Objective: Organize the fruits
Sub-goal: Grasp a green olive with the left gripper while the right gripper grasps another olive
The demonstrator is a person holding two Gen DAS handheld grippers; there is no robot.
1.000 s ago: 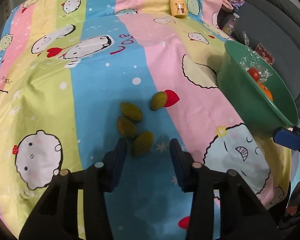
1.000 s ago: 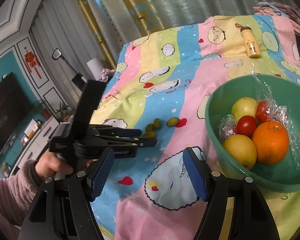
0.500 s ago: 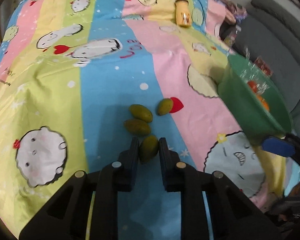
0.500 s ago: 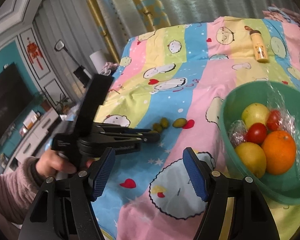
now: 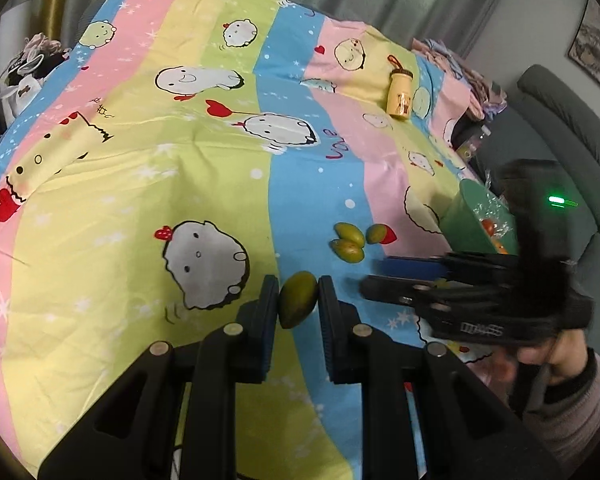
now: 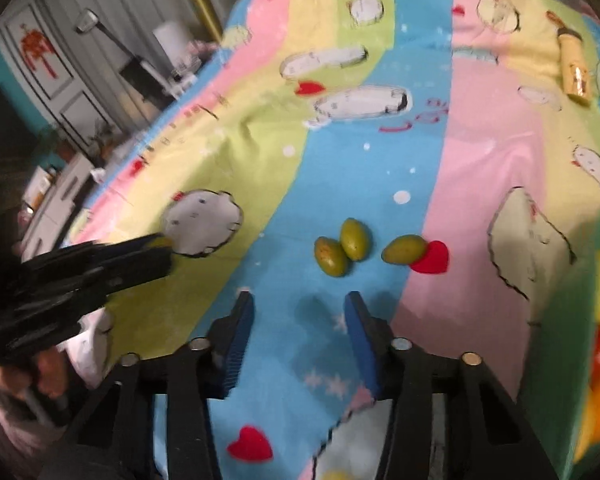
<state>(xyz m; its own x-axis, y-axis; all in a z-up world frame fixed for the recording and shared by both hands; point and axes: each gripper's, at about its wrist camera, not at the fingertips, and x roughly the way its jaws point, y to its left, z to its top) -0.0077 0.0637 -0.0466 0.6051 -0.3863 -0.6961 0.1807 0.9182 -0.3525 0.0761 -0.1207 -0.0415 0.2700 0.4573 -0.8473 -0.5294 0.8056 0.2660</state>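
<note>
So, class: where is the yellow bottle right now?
In the left wrist view, the yellow bottle lies far back on the striped cloth, toward the right, well beyond the three green fruits.

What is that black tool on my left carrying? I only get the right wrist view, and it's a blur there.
Observer: The left wrist view shows it clearly: the left gripper is shut on a green fruit, pinched between its pads.
Operator: And what's beyond the green bowl at my right edge?
Observer: A grey sofa stands behind the green bowl.
Operator: Does my own tool look interesting from the other side?
Observer: A small green light glows on the body of the right gripper.
</note>
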